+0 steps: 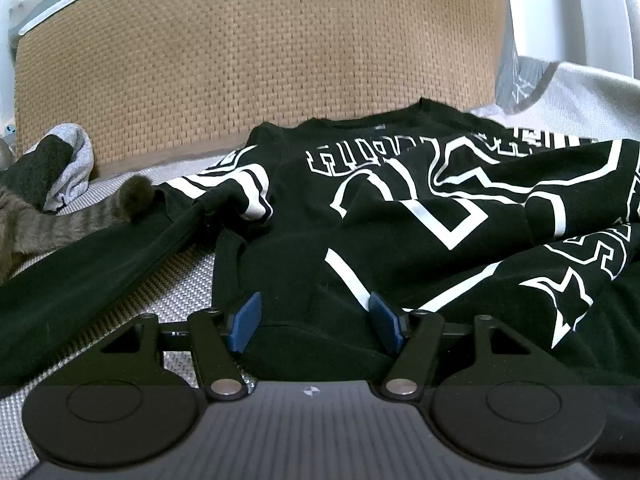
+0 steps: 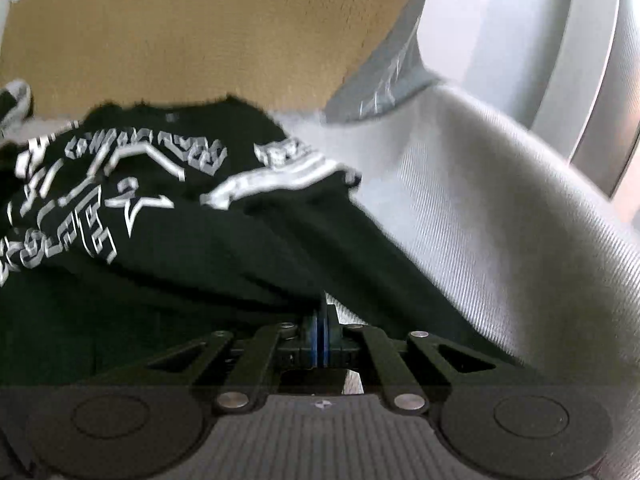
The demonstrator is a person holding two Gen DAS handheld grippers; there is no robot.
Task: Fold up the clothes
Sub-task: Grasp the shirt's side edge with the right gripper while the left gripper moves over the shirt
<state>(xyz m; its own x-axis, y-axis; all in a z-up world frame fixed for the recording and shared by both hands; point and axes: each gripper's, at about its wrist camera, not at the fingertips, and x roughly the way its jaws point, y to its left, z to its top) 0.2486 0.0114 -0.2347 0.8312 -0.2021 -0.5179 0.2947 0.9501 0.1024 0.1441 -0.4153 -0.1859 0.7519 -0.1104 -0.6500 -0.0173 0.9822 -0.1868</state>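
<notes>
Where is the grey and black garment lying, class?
In the left wrist view, the grey and black garment lies at the far left, against the woven headboard, left of the black printed shirt.

My left gripper (image 1: 315,322) holds its blue pads spread apart; my right gripper (image 2: 322,320) has its pads pressed together.

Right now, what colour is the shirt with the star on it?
The shirt is black with white letters, stripes and a star. The left wrist view shows it best.

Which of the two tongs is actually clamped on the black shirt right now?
The right tongs: their blue pads are pressed together on an edge of the black shirt. The left tongs stand open, with shirt fabric lying loose between the pads.
</notes>
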